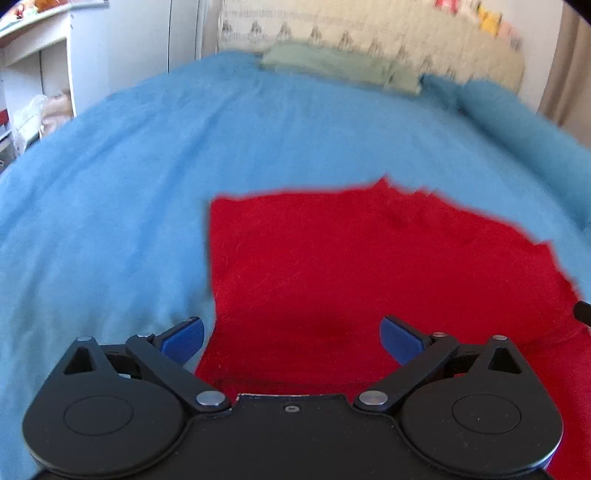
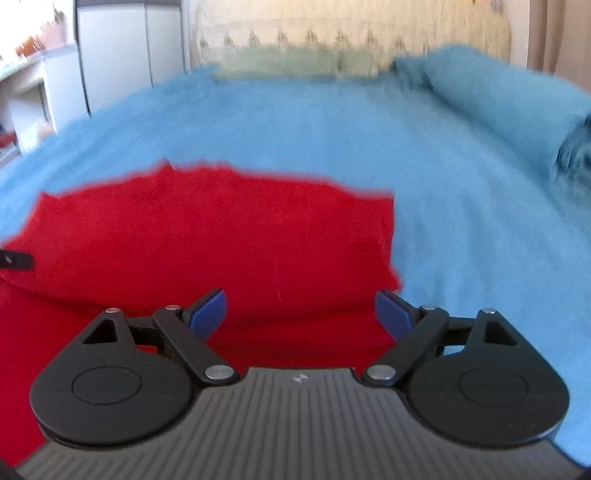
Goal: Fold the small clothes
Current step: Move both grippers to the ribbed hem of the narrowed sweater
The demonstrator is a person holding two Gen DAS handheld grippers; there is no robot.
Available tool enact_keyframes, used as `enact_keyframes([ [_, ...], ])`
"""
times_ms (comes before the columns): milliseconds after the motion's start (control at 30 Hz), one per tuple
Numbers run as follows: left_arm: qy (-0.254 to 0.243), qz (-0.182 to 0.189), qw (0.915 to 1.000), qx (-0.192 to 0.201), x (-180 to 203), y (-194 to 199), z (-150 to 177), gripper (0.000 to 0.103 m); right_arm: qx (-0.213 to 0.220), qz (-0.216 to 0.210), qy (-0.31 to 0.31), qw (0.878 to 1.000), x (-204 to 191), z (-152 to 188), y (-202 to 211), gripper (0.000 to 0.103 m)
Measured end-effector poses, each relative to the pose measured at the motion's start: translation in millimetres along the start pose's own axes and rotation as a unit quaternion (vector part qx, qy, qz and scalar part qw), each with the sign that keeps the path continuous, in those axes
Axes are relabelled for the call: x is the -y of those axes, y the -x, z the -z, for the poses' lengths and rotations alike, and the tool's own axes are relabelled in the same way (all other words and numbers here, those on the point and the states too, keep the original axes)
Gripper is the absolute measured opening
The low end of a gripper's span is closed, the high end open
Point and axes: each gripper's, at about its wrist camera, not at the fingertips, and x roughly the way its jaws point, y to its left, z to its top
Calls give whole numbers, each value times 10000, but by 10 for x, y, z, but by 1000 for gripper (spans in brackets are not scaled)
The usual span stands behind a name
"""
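A red garment (image 1: 362,258) lies folded on the blue bedspread (image 1: 129,184), with a doubled layer across its far part. My left gripper (image 1: 291,338) hovers open over the garment's near left edge, nothing between its blue fingertips (image 1: 184,338). In the right wrist view the same red garment (image 2: 221,240) fills the lower left, its right edge near the middle. My right gripper (image 2: 300,314) is open above its near right corner, holding nothing. A black tip of the other gripper (image 2: 16,260) shows at the left edge.
A folded green cloth (image 1: 332,68) lies at the far end of the bed by a patterned cream blanket (image 1: 369,33). A rolled blue bolster (image 2: 509,103) runs along the right side. White shelves (image 1: 37,74) and a wardrobe (image 2: 122,51) stand to the left.
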Motion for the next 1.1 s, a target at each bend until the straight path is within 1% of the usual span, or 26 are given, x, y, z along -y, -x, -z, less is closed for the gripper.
enact_keyframes([
  [67,50,-59,9995,309,14,400,-7,103,308,-163,40,9994,18,-72,316,103],
  [167,214,-117,9959,868,11,1168,59,103,585,-411,149,9973,63,-162,904,103],
  [233,387,-115,9930,1108,1,1624,144,103,731,-496,246,9958,75,-167,1327,103],
  [267,500,-133,9922,1136,-4,1820,200,103,736,-560,248,9954,86,-164,1525,103],
  [300,568,-170,9924,1077,10,1952,243,103,751,-632,196,9950,101,-143,1727,103],
  [367,718,-324,9933,845,26,2247,404,103,726,-695,71,9949,117,-62,2125,103],
  [433,812,-393,9942,593,0,2439,649,103,540,-626,-6,9966,123,45,2429,103],
  [500,886,-426,9947,287,-23,2526,926,103,375,-593,-48,9975,132,200,2705,103],
  [567,911,-405,9950,24,-53,2519,1191,103,226,-431,12,9988,134,415,2940,103],
  [633,980,-425,9939,-268,-109,2470,1472,103,-26,-385,-77,9992,171,644,3046,103],
  [700,1101,-313,9921,-513,-146,2400,1670,103,-226,-372,-231,9988,224,862,3085,103],
  [767,1139,-209,9911,-657,-192,2353,1843,103,-409,-297,-340,9981,288,1060,3092,103],
  [867,829,-170,9930,-828,-140,2238,1952,101,-664,-267,-419,9966,367,1293,3066,103],
  [933,636,-88,9942,-859,-89,2192,2011,98,-821,-299,-556,9946,414,1425,3036,103],
  [1033,516,-8,9950,-858,-44,2109,2051,96,-953,-287,-739,9923,486,1598,2997,103],
  [1100,502,40,9952,-838,-82,2096,2106,90,-1037,-289,-927,9899,526,1655,2939,103],
])
